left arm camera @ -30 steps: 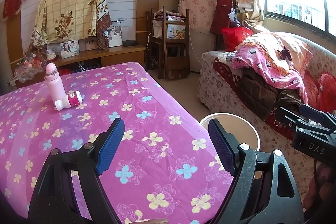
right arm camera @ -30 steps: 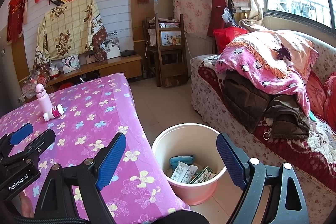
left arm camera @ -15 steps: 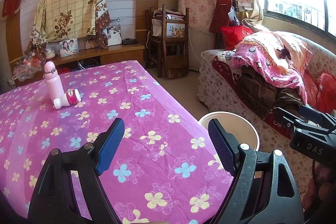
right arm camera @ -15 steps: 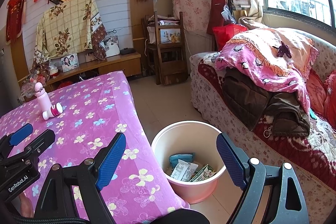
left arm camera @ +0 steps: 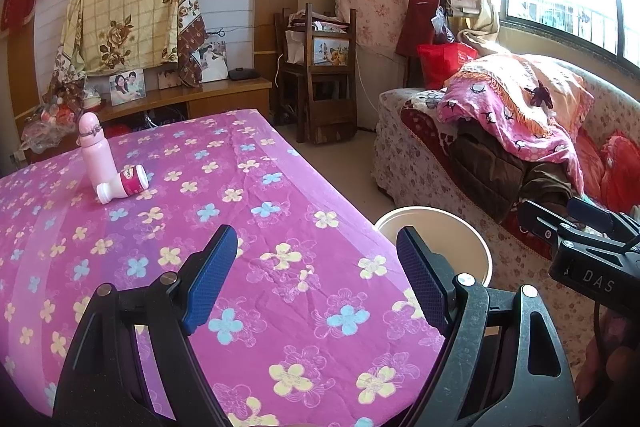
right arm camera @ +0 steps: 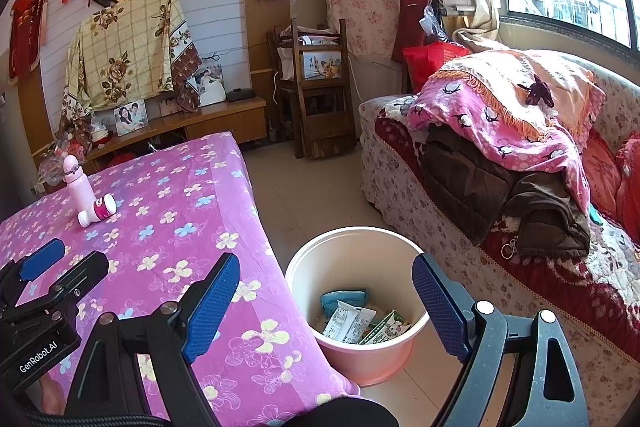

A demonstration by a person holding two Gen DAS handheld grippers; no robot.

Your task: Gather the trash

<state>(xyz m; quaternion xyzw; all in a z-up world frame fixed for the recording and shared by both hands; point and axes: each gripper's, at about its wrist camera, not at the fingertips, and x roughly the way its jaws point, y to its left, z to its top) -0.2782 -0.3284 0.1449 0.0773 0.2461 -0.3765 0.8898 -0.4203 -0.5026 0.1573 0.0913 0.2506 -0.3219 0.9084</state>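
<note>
Both grippers are empty. Starting at the left, the left gripper [left arm camera: 316, 279] hovers over the near part of the tabletop [left arm camera: 280, 187] with its blue pads set wide apart and nothing between them. Beneath it lies only the purple flowered cloth; no wrapper or scrap shows on the cloth in either view.

Far off toward the tabletop's back left corner stand the only two items on it: a pink bottle [left arm camera: 93, 153], upright, and a small white container with a magenta label [left arm camera: 125, 183], lying on its side and touching the pink bottle's base. Whether the small container counts as trash I cannot tell.

Moving right, the right gripper [right arm camera: 326, 301] hangs past the tabletop's edge, above the bin [right arm camera: 304, 279], its pads likewise spread apart and holding nothing.

The bin is a pale, pinkish plastic bucket on the tiled floor, just beside the tabletop's corner and between the tabletop and the sofa [right arm camera: 500, 211]. At its bottom lie a blue-green packet [right arm camera: 344, 299], a white printed wrapper [right arm camera: 350, 321] and a green-and-white carton piece [right arm camera: 386, 331], loosely overlapping.

My judgement: the collecting is largely done, perhaps finished. What may remain is the tipped container, if it is meant to go.
</note>
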